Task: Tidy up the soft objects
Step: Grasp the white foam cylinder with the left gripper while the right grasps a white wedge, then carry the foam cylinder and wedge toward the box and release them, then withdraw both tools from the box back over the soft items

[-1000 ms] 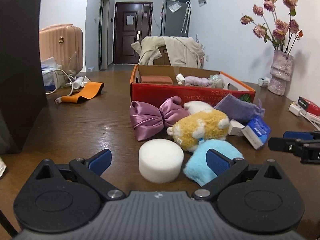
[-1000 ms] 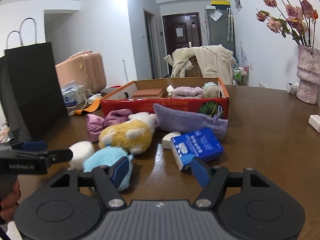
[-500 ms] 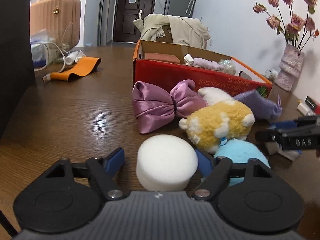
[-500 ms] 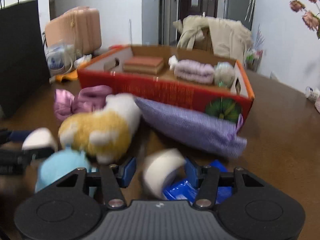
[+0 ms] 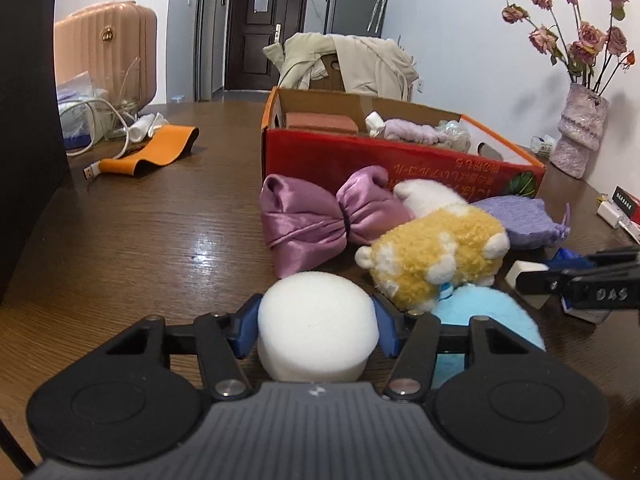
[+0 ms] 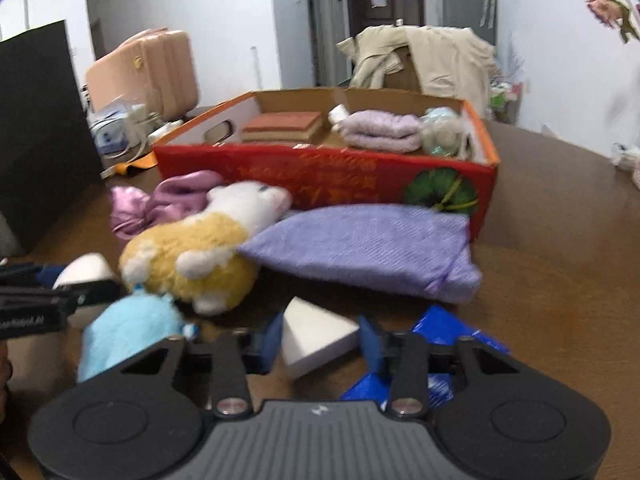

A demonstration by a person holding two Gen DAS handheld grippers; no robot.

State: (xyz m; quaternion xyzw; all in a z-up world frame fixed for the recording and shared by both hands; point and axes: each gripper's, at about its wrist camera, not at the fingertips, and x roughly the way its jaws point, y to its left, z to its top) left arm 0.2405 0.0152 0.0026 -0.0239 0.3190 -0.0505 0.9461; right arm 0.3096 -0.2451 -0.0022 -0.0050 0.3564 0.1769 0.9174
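A round white sponge (image 5: 316,316) sits on the wooden table between the blue pads of my left gripper (image 5: 316,330). Its jaws are closing and the pads touch both sides. My right gripper (image 6: 320,340) is closing too, its pads against a white wedge sponge (image 6: 316,332). Beyond them lie a purple satin bow (image 5: 320,216), a yellow-and-white plush (image 5: 432,252), a light blue plush (image 5: 488,312), a lavender pouch (image 6: 360,248) and a blue tissue pack (image 6: 440,328). Behind stands a red cardboard box (image 5: 400,156) holding folded soft items.
A black bag (image 5: 24,120) stands at the left edge. An orange strap (image 5: 152,152) and a cable lie at the back left. A vase of dried roses (image 5: 580,136) stands at the right. A pink suitcase (image 5: 108,52) and a coat-draped chair (image 5: 348,64) are beyond the table.
Both grippers moved forward and slightly down. The left jaws narrowed around the round sponge. The right jaws came over the wedge sponge and narrowed onto it.
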